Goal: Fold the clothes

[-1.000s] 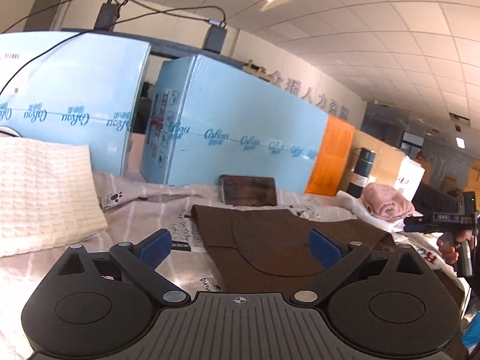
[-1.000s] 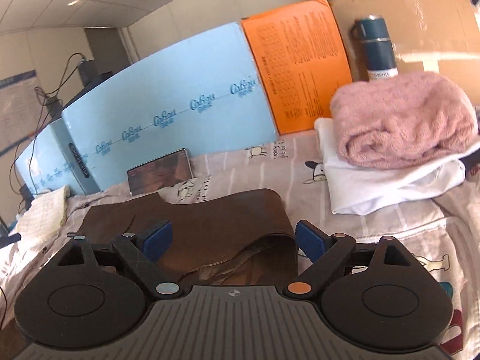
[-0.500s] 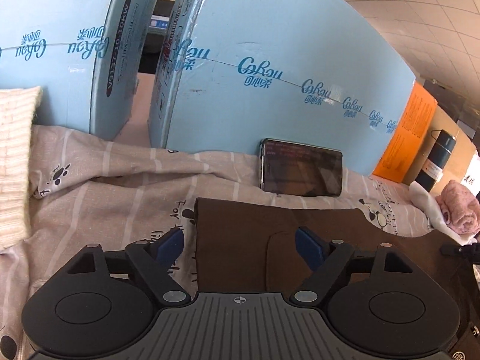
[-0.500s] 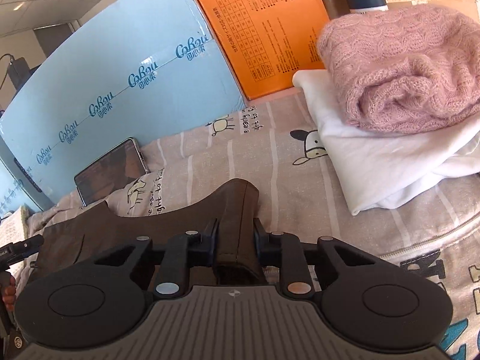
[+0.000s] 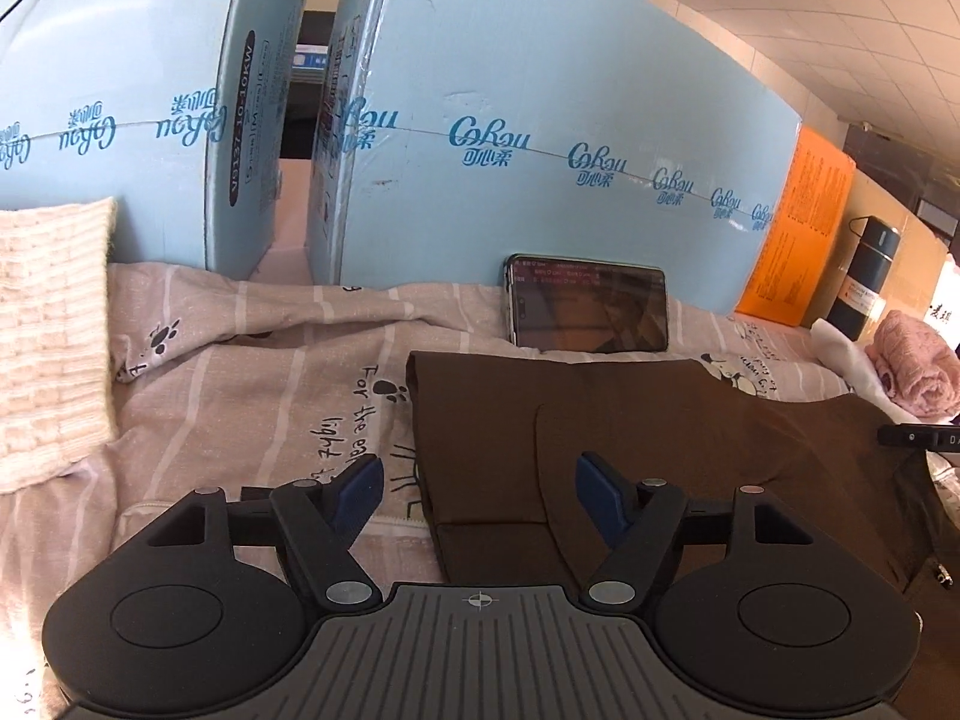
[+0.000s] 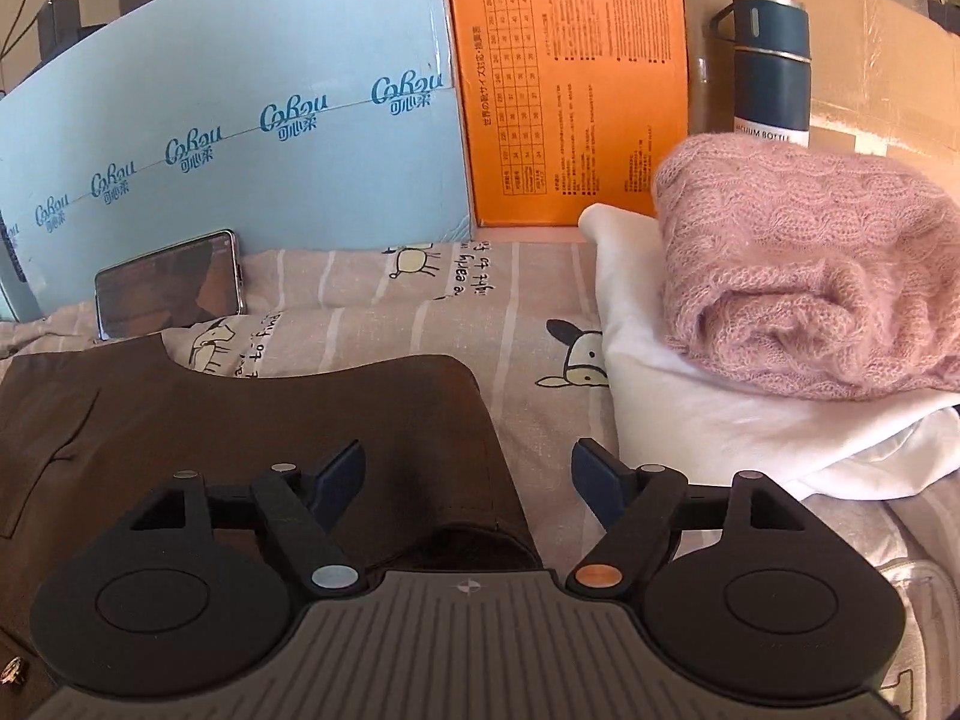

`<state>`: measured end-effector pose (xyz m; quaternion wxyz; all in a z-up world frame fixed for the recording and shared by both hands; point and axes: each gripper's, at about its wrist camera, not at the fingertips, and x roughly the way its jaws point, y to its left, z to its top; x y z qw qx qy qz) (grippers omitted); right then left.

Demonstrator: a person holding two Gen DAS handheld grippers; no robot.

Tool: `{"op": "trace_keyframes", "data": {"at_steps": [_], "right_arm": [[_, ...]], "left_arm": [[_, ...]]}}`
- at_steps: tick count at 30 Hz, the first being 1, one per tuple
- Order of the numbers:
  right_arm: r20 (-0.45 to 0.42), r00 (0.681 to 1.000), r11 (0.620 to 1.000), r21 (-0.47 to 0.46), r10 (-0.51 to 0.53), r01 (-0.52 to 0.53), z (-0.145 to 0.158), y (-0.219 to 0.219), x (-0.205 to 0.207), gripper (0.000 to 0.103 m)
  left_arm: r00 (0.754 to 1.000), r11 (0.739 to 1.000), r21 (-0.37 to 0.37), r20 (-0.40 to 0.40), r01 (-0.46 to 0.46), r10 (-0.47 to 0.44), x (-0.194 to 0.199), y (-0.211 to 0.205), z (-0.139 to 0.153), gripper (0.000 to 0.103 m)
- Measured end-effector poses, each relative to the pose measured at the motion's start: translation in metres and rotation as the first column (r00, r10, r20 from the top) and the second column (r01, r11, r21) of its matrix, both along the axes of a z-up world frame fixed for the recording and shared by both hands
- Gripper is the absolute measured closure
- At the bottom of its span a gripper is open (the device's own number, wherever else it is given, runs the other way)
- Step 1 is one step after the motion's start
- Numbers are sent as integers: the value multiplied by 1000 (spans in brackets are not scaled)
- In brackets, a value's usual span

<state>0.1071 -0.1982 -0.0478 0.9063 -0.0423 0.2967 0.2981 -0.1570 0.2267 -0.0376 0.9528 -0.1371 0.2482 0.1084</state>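
Brown trousers (image 6: pixel 240 438) lie flat on the striped bedsheet (image 6: pixel 372 306), one end between the spread fingers of the right gripper (image 6: pixel 467 474), which half a second ago was clenched on a raised fold of that cloth. It has let go, so that fold looks placed. The left gripper (image 5: pixel 479 487), also released, hovers over the opposite edge, likely for the next fold.
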Motion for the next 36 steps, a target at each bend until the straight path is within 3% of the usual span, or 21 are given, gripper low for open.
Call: {"op": "trace_keyframes", "data": {"at_steps": [1,3,5,10,13,18,22,23,25,30,32,36], "right_arm": [[28,1000,1000,-6,1,-1,6,-2,-9,26],[69,997,1000,2,30,-30,18,-7,-28,23],[88,992,995,42,89,-93,29,-10,-46,19],[-40,959,949,161,280,-270,33,1,-84,18],[-91,935,932,162,342,-325,20,11,-106,18],[-107,931,934,113,350,-338,1,23,-125,18],[-157,932,945,95,326,-314,-12,21,-124,24],[-156,933,945,99,325,-313,-13,19,-125,27],[-147,935,945,111,323,-309,-15,15,-129,37],[-113,944,950,82,310,-302,-20,11,-136,64],[-74,948,951,48,309,-306,-21,9,-143,78],[7,954,954,-22,299,-299,-23,5,-156,79]], "left_arm": [[1000,1000,6,13,-3,3,-11,-2,3,30],[999,999,34,39,-10,9,-34,-12,8,15],[999,997,72,44,9,-12,-48,-26,10,13],[990,976,166,-3,139,-141,-74,-65,2,8],[985,965,199,-56,170,-163,-83,-77,-7,7],[976,960,181,-84,215,-202,-85,-86,-15,6],[961,947,169,-93,274,-261,-84,-95,-19,8],[960,942,190,-87,278,-266,-85,-99,-20,10],[957,936,200,-72,291,-282,-86,-103,-19,27],[955,930,217,-70,296,-288,-89,-108,-19,83],[960,934,225,-61,278,-272,-91,-109,-18,91],[958,912,301,-19,278,-286,-90,-122,-11,97]]}}
